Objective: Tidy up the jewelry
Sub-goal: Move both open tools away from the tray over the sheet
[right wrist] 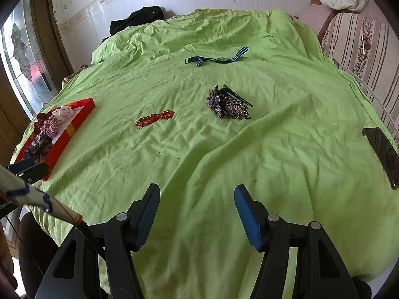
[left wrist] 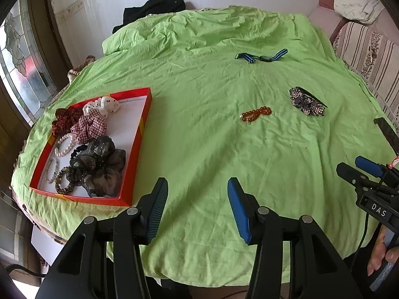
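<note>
Left wrist view alone shows pearl bracelet (left wrist: 65, 144) inside red box (left wrist: 139, 134) — both jaws spread, empty.

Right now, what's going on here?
A person is sorting jewelry on a green cloth. The red box at the left already holds scrunchies and bead bracelets. An amber bracelet, a rhinestone hair clip and a striped-strap watch lie loose. The left hand-held gripper and right hand-held gripper hover open, empty.
</note>
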The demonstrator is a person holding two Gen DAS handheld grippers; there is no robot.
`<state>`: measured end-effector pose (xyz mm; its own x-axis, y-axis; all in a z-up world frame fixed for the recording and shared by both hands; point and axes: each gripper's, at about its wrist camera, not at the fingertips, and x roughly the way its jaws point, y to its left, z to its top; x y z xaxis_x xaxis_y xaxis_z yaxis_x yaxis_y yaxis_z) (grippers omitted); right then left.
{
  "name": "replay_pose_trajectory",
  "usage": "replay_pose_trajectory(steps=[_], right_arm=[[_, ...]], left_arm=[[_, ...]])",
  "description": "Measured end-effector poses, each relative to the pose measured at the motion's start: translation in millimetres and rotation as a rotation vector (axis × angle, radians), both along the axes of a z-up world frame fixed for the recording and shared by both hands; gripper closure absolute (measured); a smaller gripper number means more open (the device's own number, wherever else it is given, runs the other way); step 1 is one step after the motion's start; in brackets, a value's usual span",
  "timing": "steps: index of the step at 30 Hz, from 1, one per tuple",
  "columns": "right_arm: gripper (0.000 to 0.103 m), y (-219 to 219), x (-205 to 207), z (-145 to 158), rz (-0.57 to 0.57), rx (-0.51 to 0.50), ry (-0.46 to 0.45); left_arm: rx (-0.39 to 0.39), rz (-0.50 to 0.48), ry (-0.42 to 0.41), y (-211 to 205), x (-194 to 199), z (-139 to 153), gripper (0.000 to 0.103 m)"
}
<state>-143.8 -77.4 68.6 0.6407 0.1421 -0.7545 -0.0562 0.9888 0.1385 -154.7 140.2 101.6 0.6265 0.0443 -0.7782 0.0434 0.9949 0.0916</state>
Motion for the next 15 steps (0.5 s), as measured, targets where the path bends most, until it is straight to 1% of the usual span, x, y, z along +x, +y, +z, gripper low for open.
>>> replay_pose_trajectory(steps=[15], right_arm=[[0.034,-3,9,-13,-0.007,0.016,0.03]], left_arm=[[0.019,-0.001,0.056,1,11,-18,0.054]])
